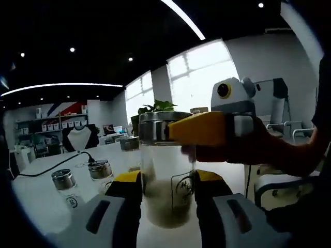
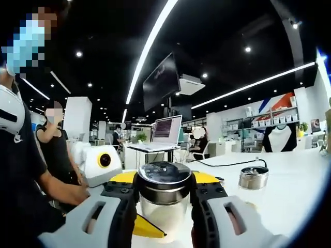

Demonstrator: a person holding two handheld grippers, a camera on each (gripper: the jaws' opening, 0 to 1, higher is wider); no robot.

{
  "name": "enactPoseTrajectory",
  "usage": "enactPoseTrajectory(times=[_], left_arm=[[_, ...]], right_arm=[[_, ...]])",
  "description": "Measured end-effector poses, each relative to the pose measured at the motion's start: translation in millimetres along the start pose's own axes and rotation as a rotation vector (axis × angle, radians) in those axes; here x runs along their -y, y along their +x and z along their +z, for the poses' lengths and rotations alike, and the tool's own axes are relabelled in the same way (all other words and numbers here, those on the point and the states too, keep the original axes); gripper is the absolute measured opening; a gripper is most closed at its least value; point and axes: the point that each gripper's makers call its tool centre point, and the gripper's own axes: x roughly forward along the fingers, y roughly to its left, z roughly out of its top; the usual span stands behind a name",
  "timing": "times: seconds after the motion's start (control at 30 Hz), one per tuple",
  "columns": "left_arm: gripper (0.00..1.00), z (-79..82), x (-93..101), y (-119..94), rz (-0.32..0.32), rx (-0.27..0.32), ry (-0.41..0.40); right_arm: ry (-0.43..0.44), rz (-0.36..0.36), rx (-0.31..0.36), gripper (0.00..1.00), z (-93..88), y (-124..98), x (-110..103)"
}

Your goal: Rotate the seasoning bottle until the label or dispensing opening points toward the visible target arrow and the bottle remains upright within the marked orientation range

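Gripping the seasoning bottle (image 1: 166,170) by its glass body, my left hand-held gripper (image 1: 166,188) holds it upright on the white counter (image 1: 46,201), while my right hand-held gripper (image 2: 164,199) clamps the bottle's steel lid (image 2: 164,181). Two smaller jars (image 1: 64,182) stand at nine o'clock, a black cable (image 1: 51,168) behind them.

White counter (image 1: 51,170) under a dark ceiling (image 2: 103,36) with recessed spots and linear light strips (image 2: 150,44). Large bright windows (image 1: 199,75) on the far wall. Wall shelving (image 2: 276,119) holds boxes. A monitor (image 2: 162,81) hangs from the ceiling above an open laptop (image 2: 165,132).
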Motion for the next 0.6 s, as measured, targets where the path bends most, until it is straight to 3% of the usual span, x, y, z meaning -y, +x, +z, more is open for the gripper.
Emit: enactPoseTrajectory(times=[0.13, 0.3, 0.43, 0.6], left_arm=[[0.41, -1.2, -6.2, 1.3, 0.085, 0.006, -0.008], [0.41, -8.2, -10.4, 3.0, 0.157, -0.030, 0.003], [0.41, -6.9, -9.1, 2.9, 0.137, -0.011, -0.054], [0.42, -5.3, -6.8, 5.4, 0.073, -0.015, -0.050]], right_arm=[[-0.033, -0.097, -0.022, 0.39, -7.7, 6.1, 5.2], [-0.007, -0.183, -0.051, 0.39, -17.2, 9.9, 12.6], [0.005, -0.191, -0.044, 0.38, -14.7, 8.2, 14.0], [0.008, -0.167, -0.056, 0.37, -12.6, 5.3, 17.8]])
